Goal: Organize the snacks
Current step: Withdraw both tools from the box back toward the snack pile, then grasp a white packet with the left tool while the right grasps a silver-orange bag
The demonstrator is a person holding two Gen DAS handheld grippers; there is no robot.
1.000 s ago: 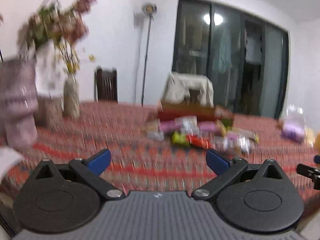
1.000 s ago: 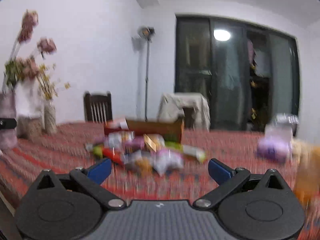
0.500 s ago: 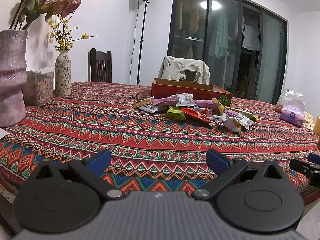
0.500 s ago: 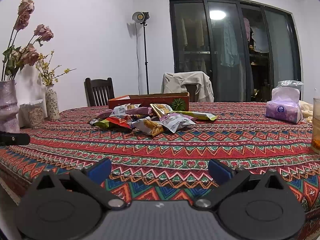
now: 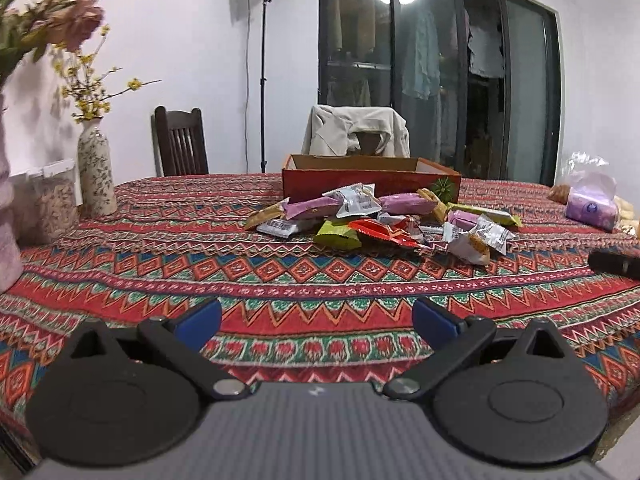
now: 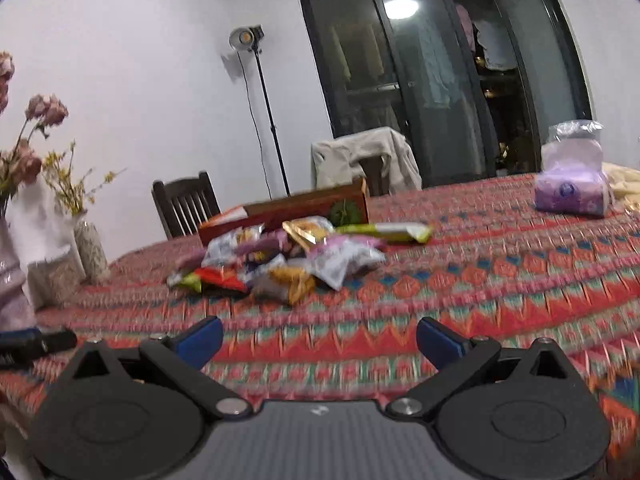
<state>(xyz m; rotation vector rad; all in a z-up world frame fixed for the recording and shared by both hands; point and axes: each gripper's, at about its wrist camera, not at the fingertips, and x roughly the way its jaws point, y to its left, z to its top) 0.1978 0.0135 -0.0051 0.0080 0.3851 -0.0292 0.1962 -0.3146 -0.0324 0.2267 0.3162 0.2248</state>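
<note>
- Your snack packets (image 5: 384, 220) lie heaped mid-table, the pile's long axis running left to right, touching the near wall of the red box (image 5: 370, 182)
- Right wrist view is blurred; wrappers unreadable
- Your left gripper (image 5: 316, 320) and right gripper (image 6: 320, 334) both gape wide, empty, over the near edge of the tablecloth (image 5: 200, 264)

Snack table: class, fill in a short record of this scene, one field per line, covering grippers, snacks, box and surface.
Left gripper: open, empty, above the cloth
Right gripper: open, empty
Snack packets: loose pile, in front of the box
Box: open-topped, red, behind the pile
Tablecloth: red zigzag pattern
Tissue pack: purple, right of the pile
</note>
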